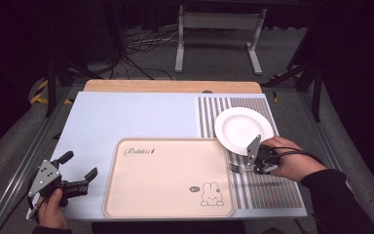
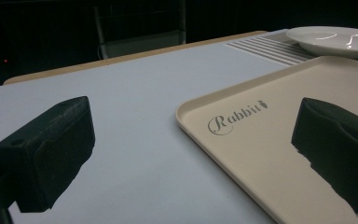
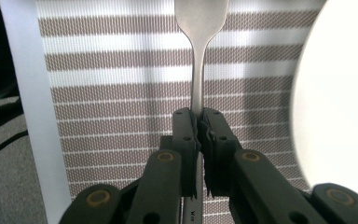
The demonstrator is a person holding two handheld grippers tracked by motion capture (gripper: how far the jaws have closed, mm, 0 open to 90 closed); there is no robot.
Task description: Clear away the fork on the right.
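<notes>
A metal fork (image 3: 199, 56) lies over the striped placemat (image 3: 121, 93), its handle pinched between the jaws of my right gripper (image 3: 199, 120), which is shut on it. From above, the fork's tines (image 1: 233, 168) point left, toward the right edge of the beige tray (image 1: 168, 178), and the right gripper (image 1: 251, 165) sits just below the white plate (image 1: 243, 127). My left gripper (image 1: 80, 166) is open at the table's front left, holding nothing. In its own view the left gripper (image 2: 193, 154) faces the tray's corner (image 2: 261, 154), which carries the printed word "Rabbit".
The plate (image 2: 335, 39) rests on the striped placemat (image 1: 272, 190) at the right. A pale blue mat (image 1: 126, 117) covers the table, with bare room behind the tray. A white metal stand (image 1: 219, 29) and cables are on the floor beyond the table.
</notes>
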